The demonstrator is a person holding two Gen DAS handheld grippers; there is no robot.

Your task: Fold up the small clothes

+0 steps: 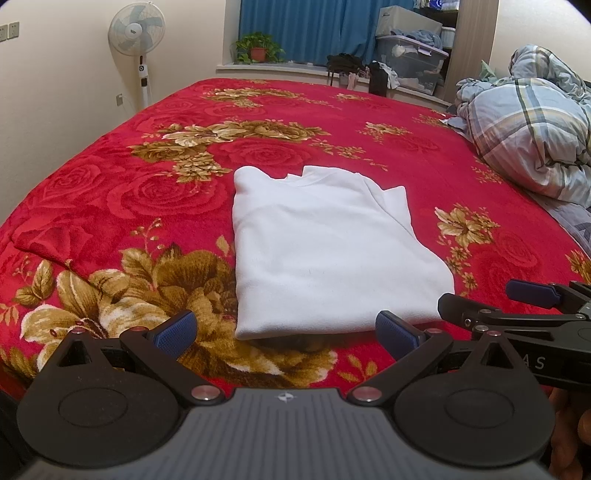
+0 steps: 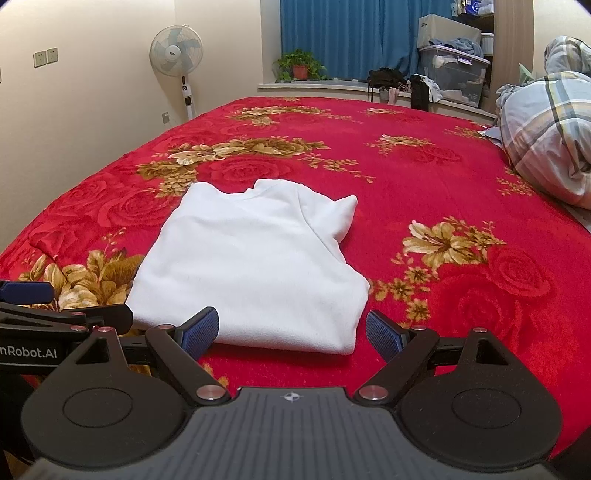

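A white garment [image 1: 328, 247] lies folded into a flat rectangle on the red floral bedspread [image 1: 129, 192]; it also shows in the right wrist view [image 2: 255, 269]. My left gripper [image 1: 286, 332] is open and empty, just short of the garment's near edge. My right gripper [image 2: 291, 332] is open and empty, also at the near edge. The right gripper shows at the right of the left wrist view [image 1: 517, 314], and the left gripper at the left of the right wrist view [image 2: 44, 314].
A rumpled plaid duvet [image 1: 532, 125] lies on the bed's right side. A standing fan [image 1: 136, 33] is by the left wall. A potted plant [image 1: 258, 48], dark bags and plastic storage bins [image 1: 410, 59] sit on the window ledge beyond the bed.
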